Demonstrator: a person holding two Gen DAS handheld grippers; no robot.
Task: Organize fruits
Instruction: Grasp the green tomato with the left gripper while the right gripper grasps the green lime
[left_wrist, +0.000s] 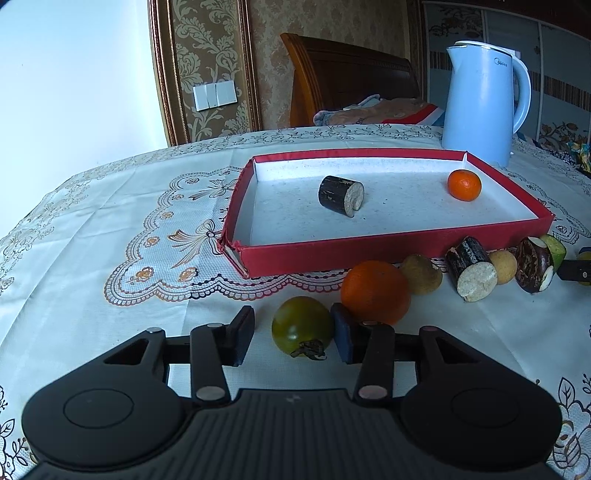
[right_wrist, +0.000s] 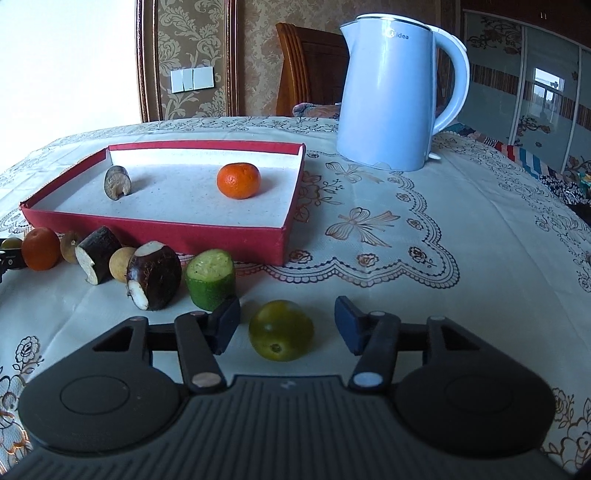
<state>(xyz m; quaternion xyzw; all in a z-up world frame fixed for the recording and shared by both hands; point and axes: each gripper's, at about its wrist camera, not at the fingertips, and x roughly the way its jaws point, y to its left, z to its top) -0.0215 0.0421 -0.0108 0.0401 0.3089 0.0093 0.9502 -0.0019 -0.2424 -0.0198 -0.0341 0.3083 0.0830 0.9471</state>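
A red tray (left_wrist: 388, 254) (right_wrist: 166, 238) with a white floor holds a dark sugarcane piece (left_wrist: 340, 195) (right_wrist: 117, 182) and a small orange (left_wrist: 464, 185) (right_wrist: 238, 181). My left gripper (left_wrist: 293, 334) is open around a green tomato (left_wrist: 302, 328) on the tablecloth; an orange (left_wrist: 375, 291) sits just behind its right finger. My right gripper (right_wrist: 286, 326) is open around another green tomato (right_wrist: 280, 330). In front of the tray lie another sugarcane piece (left_wrist: 471, 273) (right_wrist: 96, 254), brown longans (left_wrist: 422, 274) (right_wrist: 122, 264), a dark water chestnut (left_wrist: 533, 264) (right_wrist: 153, 275) and a green cucumber chunk (right_wrist: 210, 278).
A light blue kettle (left_wrist: 484, 103) (right_wrist: 395, 96) stands behind and right of the tray. A patterned white tablecloth (right_wrist: 406, 240) covers the table. A wooden chair (left_wrist: 347, 77) stands beyond the far edge.
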